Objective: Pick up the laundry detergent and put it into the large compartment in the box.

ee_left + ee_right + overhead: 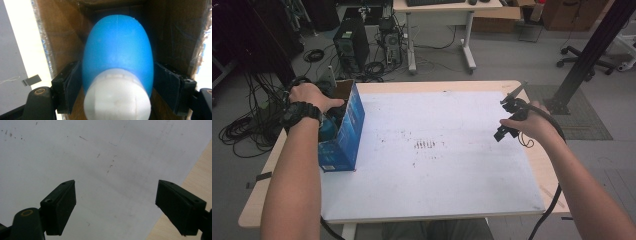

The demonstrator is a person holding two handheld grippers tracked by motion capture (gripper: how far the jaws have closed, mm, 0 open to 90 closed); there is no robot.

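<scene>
Left gripper (117, 87): my jaws flank the blue bulb (117, 52) inside the cardboard box (349, 120), pads barely off it.
Right gripper (116, 205): my jaws gape wide over the white mat (100, 150).

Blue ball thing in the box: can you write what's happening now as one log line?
left gripper: open beside blue bulb | bulb: inside blue box | right gripper: open above white mat

In the high view, the left hand-held gripper (328, 117) sits mostly hidden behind the hand (307, 97) and the box (343, 131) wall at nine o'clock. We cannot tell whether its pads (72, 82) touch the blue object (117, 55), whose white end (117, 97) runs off at six o'clock.
</scene>
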